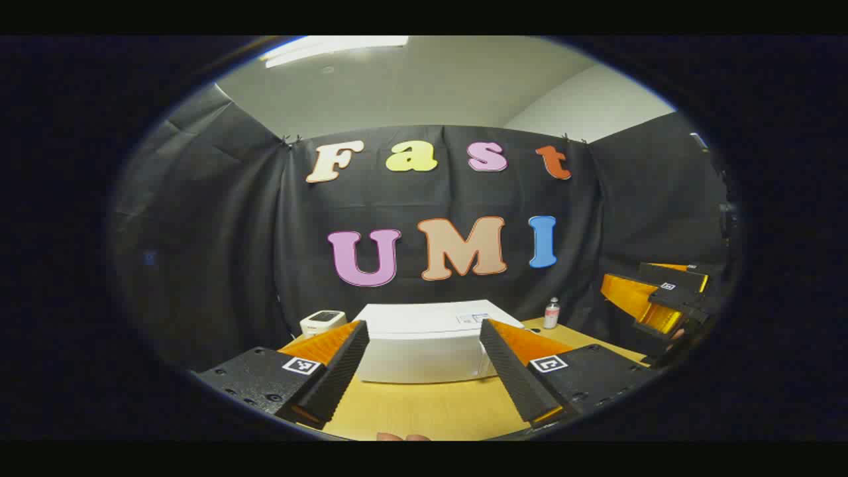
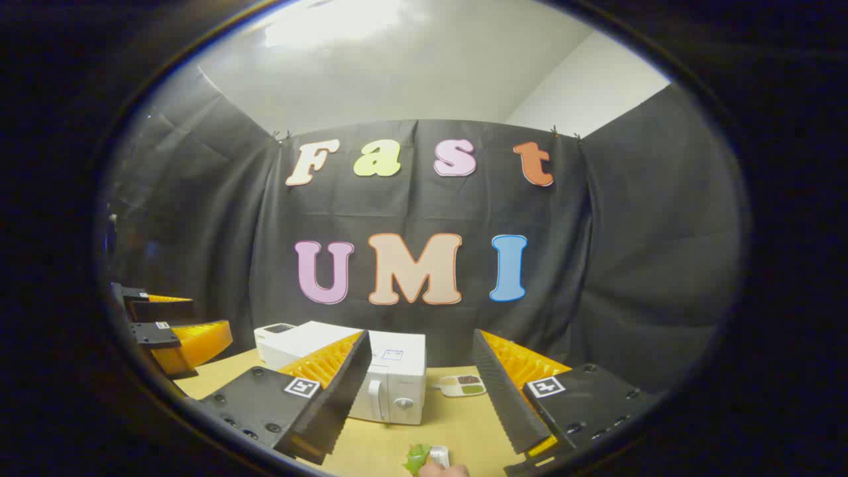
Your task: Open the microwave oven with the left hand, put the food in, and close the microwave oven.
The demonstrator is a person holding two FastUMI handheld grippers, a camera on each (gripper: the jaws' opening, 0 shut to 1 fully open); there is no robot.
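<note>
On the wooden table [image 2: 464,424], white boxy microwave oven [image 2: 391,384], door closed.

Each handheld gripper is built from black blocky carriages dotted with small round screw heads, each carriage carrying a square black-and-white coded marker sticker. The left gripper [image 1: 424,371] has two long wedge-shaped fingers with finely ridged, saw-toothed inner faces and ribbed outer sides. The right gripper [image 2: 421,391] has the same construction, stickers and ridged finger faces.
</note>
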